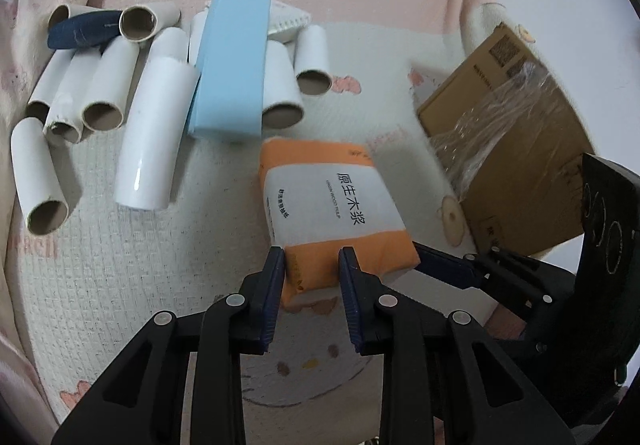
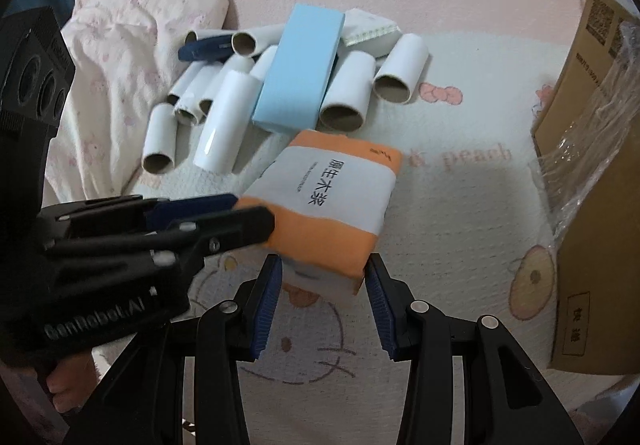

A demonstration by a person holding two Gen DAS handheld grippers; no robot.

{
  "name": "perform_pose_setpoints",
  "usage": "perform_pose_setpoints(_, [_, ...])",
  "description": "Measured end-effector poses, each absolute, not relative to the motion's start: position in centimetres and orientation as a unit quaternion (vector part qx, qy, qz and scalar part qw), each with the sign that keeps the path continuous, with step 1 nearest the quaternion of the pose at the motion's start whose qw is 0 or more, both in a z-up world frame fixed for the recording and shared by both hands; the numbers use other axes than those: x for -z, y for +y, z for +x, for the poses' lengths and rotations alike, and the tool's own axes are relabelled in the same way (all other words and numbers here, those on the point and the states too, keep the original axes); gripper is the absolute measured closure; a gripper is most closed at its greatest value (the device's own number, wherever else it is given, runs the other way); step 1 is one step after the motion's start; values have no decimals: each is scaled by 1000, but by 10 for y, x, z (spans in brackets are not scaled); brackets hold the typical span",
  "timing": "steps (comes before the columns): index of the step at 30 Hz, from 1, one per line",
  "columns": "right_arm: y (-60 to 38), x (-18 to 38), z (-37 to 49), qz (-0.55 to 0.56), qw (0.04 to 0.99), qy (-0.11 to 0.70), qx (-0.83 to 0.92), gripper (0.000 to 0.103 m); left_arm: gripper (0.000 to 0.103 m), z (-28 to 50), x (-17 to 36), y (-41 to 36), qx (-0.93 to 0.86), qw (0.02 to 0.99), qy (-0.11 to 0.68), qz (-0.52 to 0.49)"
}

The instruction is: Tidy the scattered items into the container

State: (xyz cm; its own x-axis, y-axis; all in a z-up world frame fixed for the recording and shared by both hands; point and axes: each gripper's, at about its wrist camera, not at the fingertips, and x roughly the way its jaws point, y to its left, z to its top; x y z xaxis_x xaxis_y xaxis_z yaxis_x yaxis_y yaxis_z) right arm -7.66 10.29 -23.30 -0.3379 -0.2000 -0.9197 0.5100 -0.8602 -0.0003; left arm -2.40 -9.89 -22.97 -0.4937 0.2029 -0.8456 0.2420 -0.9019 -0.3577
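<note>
Pink cartoon-print bedding (image 1: pixel 140 245) lies under my fingers. Both my left gripper (image 1: pixel 312 259) and right gripper (image 2: pixel 325 269) clamp the near end of the orange tissue pack (image 1: pixel 336 205), one at each corner. Beyond the pack sit a blue box (image 1: pixel 232 65) and scattered cardboard tubes (image 1: pixel 102 89); right of the pack stands the cardboard container (image 1: pixel 512 149).

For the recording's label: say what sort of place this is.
Probably a home, likely a bed or soft play mat: a quilted cartoon cover printed with cats and peaches, a rumpled pink blanket, household clutter like cardboard tubes.
</note>
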Motion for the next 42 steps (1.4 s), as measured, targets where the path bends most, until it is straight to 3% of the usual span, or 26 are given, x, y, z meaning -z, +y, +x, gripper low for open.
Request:
perform_pose_setpoints(10, [127,232,-72,566,179,100,799,61,62,-23,228,-109,840,11,217,497])
perform_pose_setpoints(11, [129,233,-72,571,182,85,796,61,63,-23,231,-110,837,10,221,501])
perform_pose_setpoints(12, [132,234,-71,576,190,70,792,62,70,-22,234,-112,833,8,228,503])
perform_pose_setpoints(13, [132,236,-70,583,196,61,786,67,83,-21,239,-115,829,11,239,506])
perform_pose_setpoints(14, [130,239,-69,591,199,64,779,79,89,-21,243,-117,824,15,245,511])
perform_pose_setpoints(15, [125,245,-68,602,197,74,770,83,94,-20,248,-119,818,18,252,517])
perform_pose_setpoints(20, [113,253,-65,607,211,89,761,85,94,-19,250,-115,818,10,253,517])
perform_pose_setpoints(28, [136,238,-82,566,189,45,801,85,94,-38,252,-81,814,-31,230,532])
perform_pose_setpoints(31, [146,233,-93,553,189,22,811,85,100,-49,251,-59,820,-39,201,534])
perform_pose_setpoints(39, [191,225,-109,531,123,-23,838,85,100,-74,244,-26,830,-58,150,534])
perform_pose_setpoints(42, [196,220,-110,521,117,-29,845,84,94,-69,239,-18,836,-57,115,534])
